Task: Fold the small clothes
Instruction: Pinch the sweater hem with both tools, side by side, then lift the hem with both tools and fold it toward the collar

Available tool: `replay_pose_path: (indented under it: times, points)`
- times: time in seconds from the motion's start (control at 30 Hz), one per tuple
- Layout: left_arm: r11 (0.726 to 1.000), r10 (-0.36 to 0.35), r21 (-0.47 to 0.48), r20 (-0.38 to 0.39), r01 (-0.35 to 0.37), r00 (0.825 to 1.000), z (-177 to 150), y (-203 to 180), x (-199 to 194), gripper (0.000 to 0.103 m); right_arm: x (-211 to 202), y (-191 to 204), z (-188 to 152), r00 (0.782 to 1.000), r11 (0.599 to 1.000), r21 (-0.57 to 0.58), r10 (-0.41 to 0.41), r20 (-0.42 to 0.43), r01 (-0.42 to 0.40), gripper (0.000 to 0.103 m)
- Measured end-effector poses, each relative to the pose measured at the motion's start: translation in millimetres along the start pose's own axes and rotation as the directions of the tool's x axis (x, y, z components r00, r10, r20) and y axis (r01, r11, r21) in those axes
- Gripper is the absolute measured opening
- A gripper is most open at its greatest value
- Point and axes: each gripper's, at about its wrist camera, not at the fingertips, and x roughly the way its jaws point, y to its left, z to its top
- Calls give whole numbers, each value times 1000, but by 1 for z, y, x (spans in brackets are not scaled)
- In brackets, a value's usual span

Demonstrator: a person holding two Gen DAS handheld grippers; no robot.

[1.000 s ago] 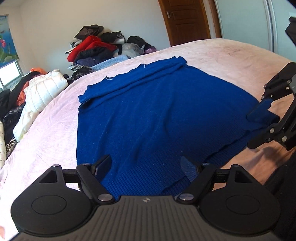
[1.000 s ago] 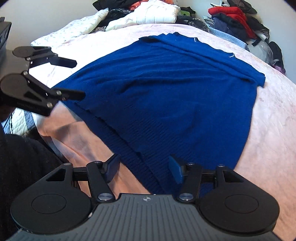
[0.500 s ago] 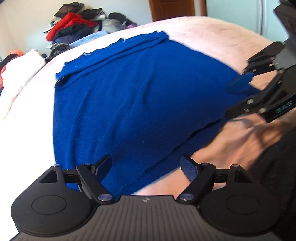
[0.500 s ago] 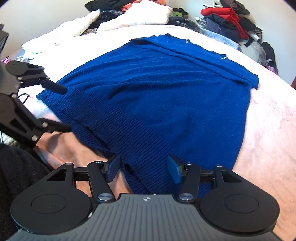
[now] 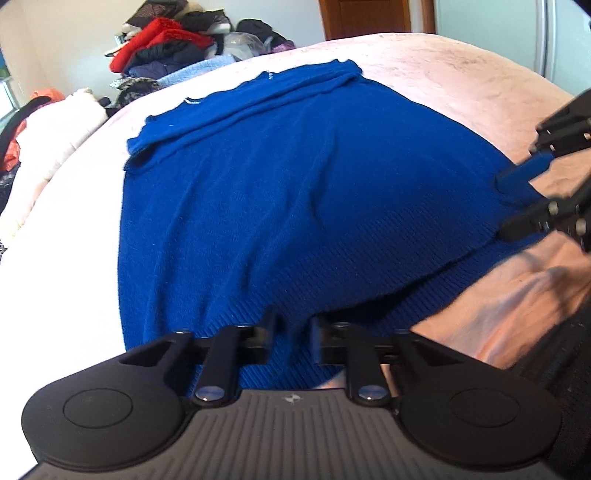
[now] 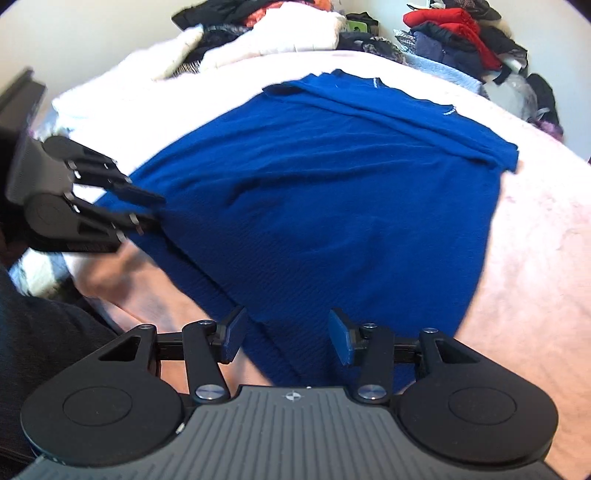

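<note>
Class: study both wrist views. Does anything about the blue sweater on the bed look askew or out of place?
Slightly. The blue sweater lies flat on the pink bedspread, but its ribbed hem hangs past the bed's near edge, with a crease running up the middle. Nothing looks damaged.

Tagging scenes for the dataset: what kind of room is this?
Most likely a bedroom at home. A blue sweater lies spread on a bed with a pink cover, a clothes pile is heaped at the far side, and there is a wooden door.
</note>
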Motion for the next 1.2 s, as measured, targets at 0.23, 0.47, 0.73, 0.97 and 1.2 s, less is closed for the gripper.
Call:
replay_pose_path:
  times: [0.23, 0.47, 0.73, 0.97, 1.2]
  points:
    - [999, -14, -53, -14, 13, 1000, 7, 13, 2, 10, 16, 20, -5, 998, 987, -150, -63, -27, 59, 53]
    - [998, 0, -61, 0, 0, 1000, 6, 11, 3, 11, 24, 24, -1, 999, 978, -205, -35, -16, 31, 7]
    - [981, -115, -160, -22, 110, 993, -1, 36, -13, 1, 3, 19, -9, 989, 977, -180, 91, -114, -111, 1]
    - [990, -83, -116, -28, 79, 996, 2, 25, -11, 2, -5, 6, -8, 991, 988, -97, 109, -80, -117, 18]
    - [973, -114, -193, 62, 124, 991, 24, 44, -37, 2, 12, 35, 19, 992, 973, -195, 128, 8, -124, 32]
